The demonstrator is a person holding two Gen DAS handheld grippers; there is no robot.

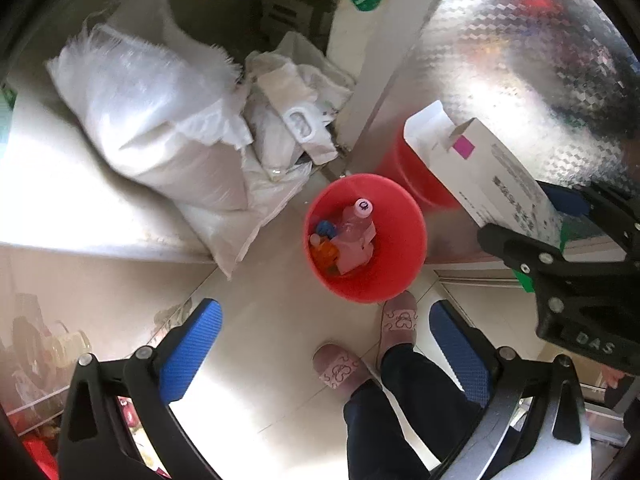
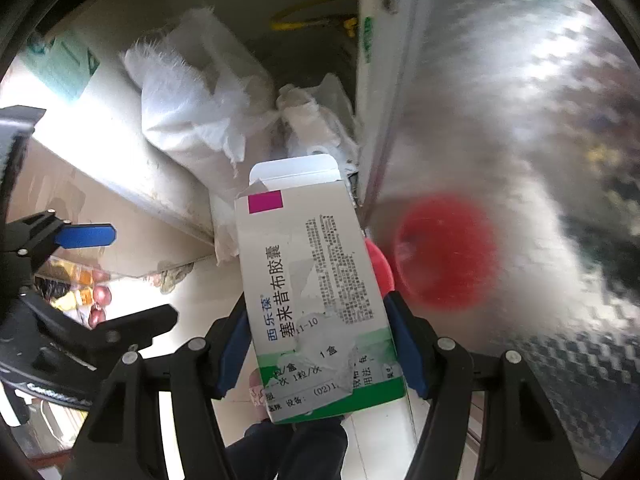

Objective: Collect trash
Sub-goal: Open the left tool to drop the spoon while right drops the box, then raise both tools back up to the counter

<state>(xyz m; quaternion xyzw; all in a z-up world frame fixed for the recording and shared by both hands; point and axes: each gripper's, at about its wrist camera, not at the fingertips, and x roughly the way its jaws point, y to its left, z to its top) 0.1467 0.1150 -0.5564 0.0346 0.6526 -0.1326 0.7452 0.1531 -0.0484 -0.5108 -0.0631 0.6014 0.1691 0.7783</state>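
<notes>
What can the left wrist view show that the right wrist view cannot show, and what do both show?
Only the left wrist view: the inside of the red bin with a bottle in it, and the slippers.
Only the right wrist view: the printed front of the box.
Both: the box clamped in the right gripper, the open left gripper, the white sacks.

Pale glossy tile floor with strong glare. Shiny checkered metal panel on the right – white post at its edge. White sacks piled on a low ledge – dark gap behind them.
</notes>
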